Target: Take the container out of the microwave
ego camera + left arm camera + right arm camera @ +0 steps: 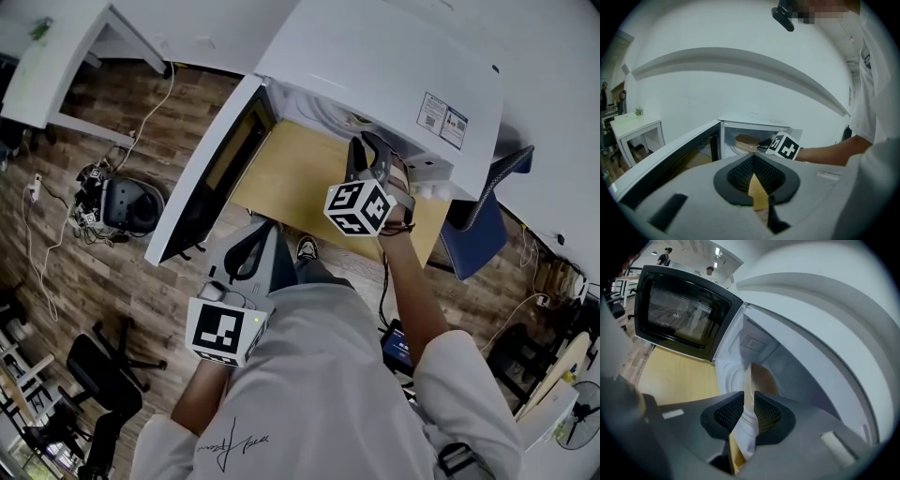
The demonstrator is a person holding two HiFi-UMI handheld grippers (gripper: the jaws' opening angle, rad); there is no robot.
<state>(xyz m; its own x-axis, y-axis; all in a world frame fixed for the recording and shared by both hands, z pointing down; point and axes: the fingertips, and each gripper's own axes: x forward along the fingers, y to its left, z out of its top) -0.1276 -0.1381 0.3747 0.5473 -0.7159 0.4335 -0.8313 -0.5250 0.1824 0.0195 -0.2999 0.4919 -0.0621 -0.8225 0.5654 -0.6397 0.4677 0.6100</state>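
The right claw [749, 397] stood part open inside the microwave [375, 56], the edge of the container [763, 377] between its pads but not visibly clamped. The container sat within the microwave. Advised: seat deeper, close squarely, withdraw level past the open door. A yellow table [281, 178] carried the microwave, with plank flooring [103, 281] below it.

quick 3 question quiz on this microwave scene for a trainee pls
1. True or false: the black-framed door of the white microwave is shut.
2. Which gripper reaches towards the microwave's opening? A: left gripper. B: right gripper.
3. Fill the gap: the white container with a tan lid sits ___ the microwave.

Key: 1 false; 2 B; 3 inside.
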